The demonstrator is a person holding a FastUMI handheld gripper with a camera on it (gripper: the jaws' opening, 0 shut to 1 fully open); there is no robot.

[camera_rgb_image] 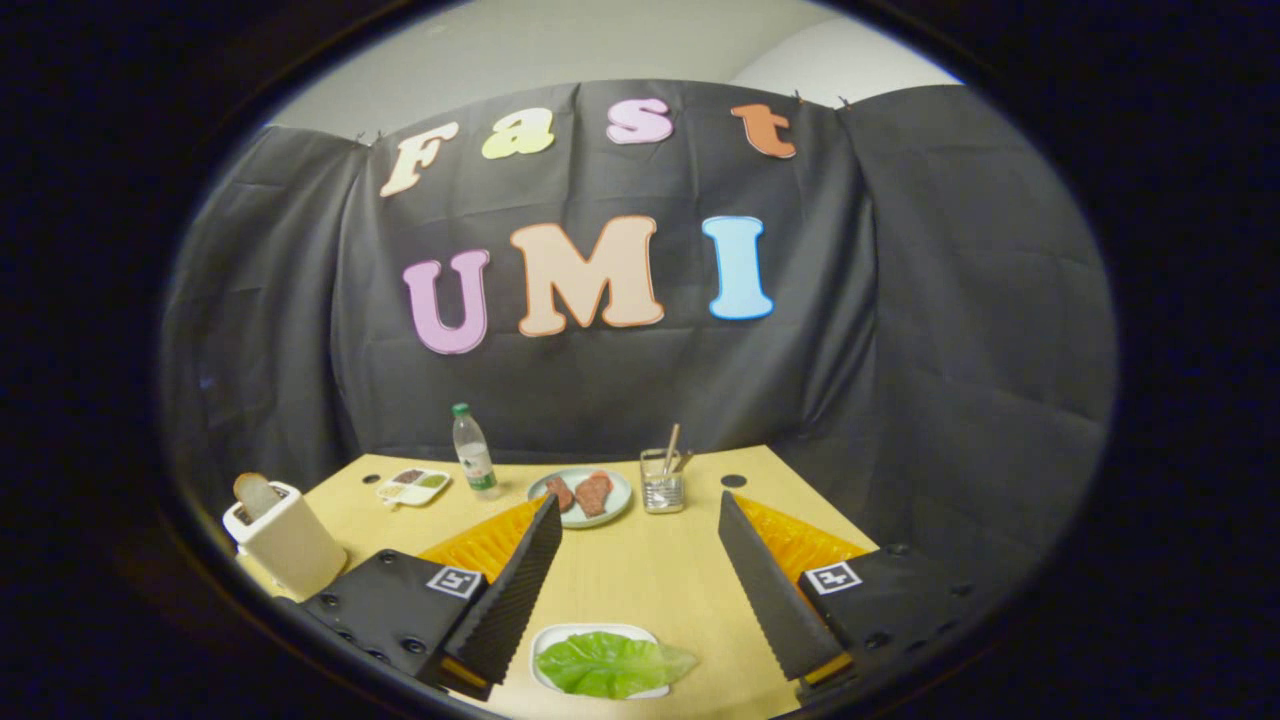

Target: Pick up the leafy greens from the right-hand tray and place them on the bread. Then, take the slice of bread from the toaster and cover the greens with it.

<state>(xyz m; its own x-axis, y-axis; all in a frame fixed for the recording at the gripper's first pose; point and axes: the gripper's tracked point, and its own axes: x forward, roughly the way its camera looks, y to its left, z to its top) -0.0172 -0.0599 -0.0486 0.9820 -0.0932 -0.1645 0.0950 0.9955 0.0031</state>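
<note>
The tongs (640,520) are held released, the fingers spread wide above the surface (640,580). The leafy greens (612,663) are seen on a white tray (545,645) between the fingers. A bread slice (256,494) is seated in the toaster (290,545), well apart.

A: Fingers (640,590) spread wide, and between them a bare lane of bench (640,570) runs ahead.

B: What's at the near end?

A: The leafy greens (612,664) on their small tray (590,634), low between the fingers, nothing over them.

B: And further along?

A: The plate (580,497) with two brown slices blocks the far end, slightly left. The glass holder (662,482) with sticks stands just right of it, the bottle (473,453) left.

B: The toaster?

A: The toaster (290,540) sits at the left bench edge, bread (257,494) sticking up, open air above. A small dish (413,487) lies beyond it.
</note>
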